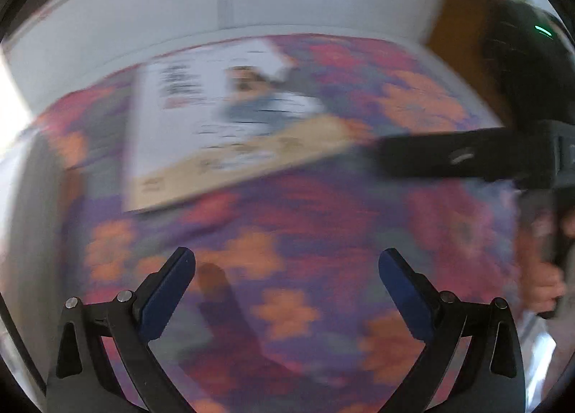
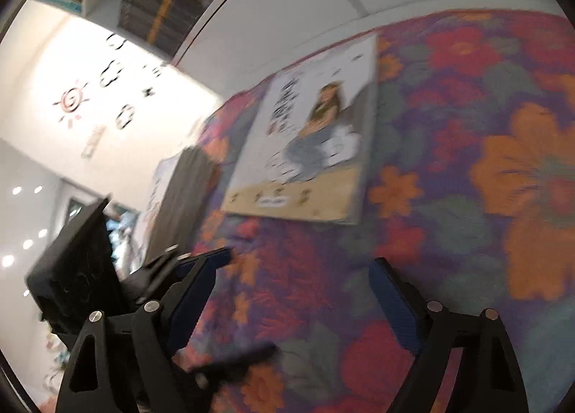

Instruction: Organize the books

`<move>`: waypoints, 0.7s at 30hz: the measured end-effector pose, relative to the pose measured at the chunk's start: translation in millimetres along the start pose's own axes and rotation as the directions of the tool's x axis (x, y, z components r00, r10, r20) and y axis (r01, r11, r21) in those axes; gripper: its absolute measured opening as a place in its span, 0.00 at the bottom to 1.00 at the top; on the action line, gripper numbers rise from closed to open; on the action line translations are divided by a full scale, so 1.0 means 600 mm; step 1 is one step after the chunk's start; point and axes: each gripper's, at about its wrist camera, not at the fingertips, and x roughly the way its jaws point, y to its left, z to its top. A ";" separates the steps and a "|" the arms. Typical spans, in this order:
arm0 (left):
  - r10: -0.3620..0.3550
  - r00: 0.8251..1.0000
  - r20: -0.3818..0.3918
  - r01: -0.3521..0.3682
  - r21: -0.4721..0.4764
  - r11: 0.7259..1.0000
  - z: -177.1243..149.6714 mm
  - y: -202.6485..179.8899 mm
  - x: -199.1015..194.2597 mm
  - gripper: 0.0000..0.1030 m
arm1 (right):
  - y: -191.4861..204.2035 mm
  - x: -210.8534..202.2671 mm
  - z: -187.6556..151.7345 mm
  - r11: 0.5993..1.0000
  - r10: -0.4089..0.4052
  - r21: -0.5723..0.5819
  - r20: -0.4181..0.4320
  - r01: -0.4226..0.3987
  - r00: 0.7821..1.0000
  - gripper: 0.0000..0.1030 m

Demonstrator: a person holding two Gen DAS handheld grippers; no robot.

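Note:
A thin white book (image 1: 222,118) with a drawn figure on its cover and a tan band along one edge lies flat on a floral cloth (image 1: 323,226). My left gripper (image 1: 287,262) hovers over the cloth short of the book, open, with nothing between its blue pads. One of my right gripper's fingers (image 1: 460,156) reaches in from the right, close to the book's corner. In the right wrist view the same book (image 2: 309,140) lies ahead on the cloth (image 2: 467,197). My right gripper (image 2: 300,262) is open and empty. Both views are blurred.
A white shelf unit (image 1: 222,0) rises behind the cloth, with a row of dark and yellow books (image 2: 161,7) higher up. A wall with a sun sticker (image 2: 72,98) is at the left. A hand (image 1: 546,283) shows at the right edge.

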 end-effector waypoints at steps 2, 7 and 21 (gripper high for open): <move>0.022 0.999 0.040 -0.017 -0.121 0.992 0.024 0.052 0.000 0.99 | -0.004 -0.014 0.013 0.998 -0.068 -0.001 0.053 0.069 0.996 0.83; -0.026 0.990 0.139 0.084 -0.428 0.900 0.064 0.166 0.034 0.99 | -0.032 0.003 0.059 0.992 -0.032 0.123 0.168 0.011 0.985 0.83; 0.132 0.983 0.128 -0.095 -0.262 0.960 0.092 0.118 0.068 0.99 | -0.002 0.069 0.078 1.000 -0.002 -0.014 0.233 0.006 0.972 0.92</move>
